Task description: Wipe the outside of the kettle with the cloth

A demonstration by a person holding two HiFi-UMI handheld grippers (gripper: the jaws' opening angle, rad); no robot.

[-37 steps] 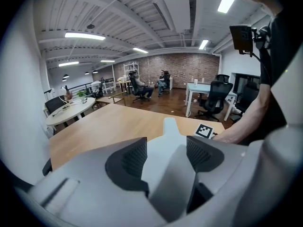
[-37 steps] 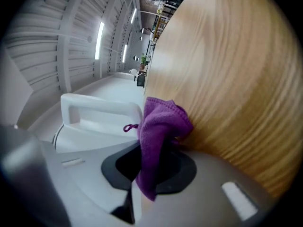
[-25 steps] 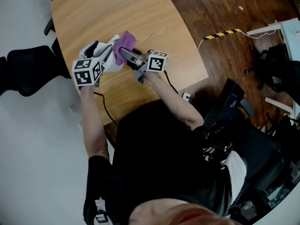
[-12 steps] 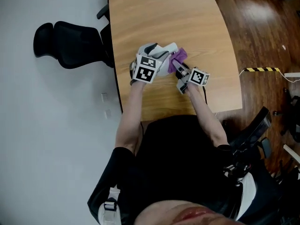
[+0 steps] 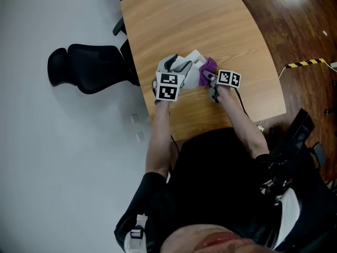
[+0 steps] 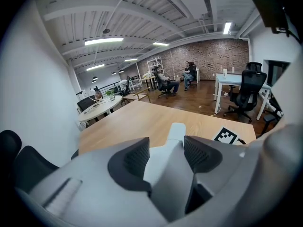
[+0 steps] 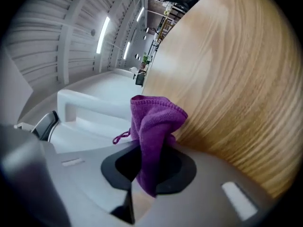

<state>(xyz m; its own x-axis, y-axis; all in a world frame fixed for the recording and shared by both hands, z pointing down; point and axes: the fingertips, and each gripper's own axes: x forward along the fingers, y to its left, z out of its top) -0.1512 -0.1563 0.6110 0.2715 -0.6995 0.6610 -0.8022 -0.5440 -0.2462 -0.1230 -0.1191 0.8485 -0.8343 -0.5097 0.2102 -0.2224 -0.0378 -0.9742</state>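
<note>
On the wooden table (image 5: 174,20) stands a white kettle (image 5: 188,66). My left gripper (image 5: 178,70) is shut on its handle (image 6: 176,132); the white handle fills the gap between the dark pads (image 6: 135,157). At the kettle's right side is the purple cloth (image 5: 209,66), and my right gripper (image 5: 211,78) is shut on it. In the right gripper view the cloth (image 7: 156,119) bunches up out of the jaws of my right gripper (image 7: 151,167), beside the kettle's white body (image 7: 92,115) and close above the table top (image 7: 236,79).
A black office chair (image 5: 89,67) stands off the table's left edge. Yellow-black tape (image 5: 305,63) marks the wood floor at the right. Beyond the table, the left gripper view shows a white desk (image 6: 232,82), a black chair (image 6: 248,89) and seated people (image 6: 175,77).
My right gripper has come down with the purple cloth from the kettle's top to its right side. The left gripper has kept hold of the handle and sunk a little.
</note>
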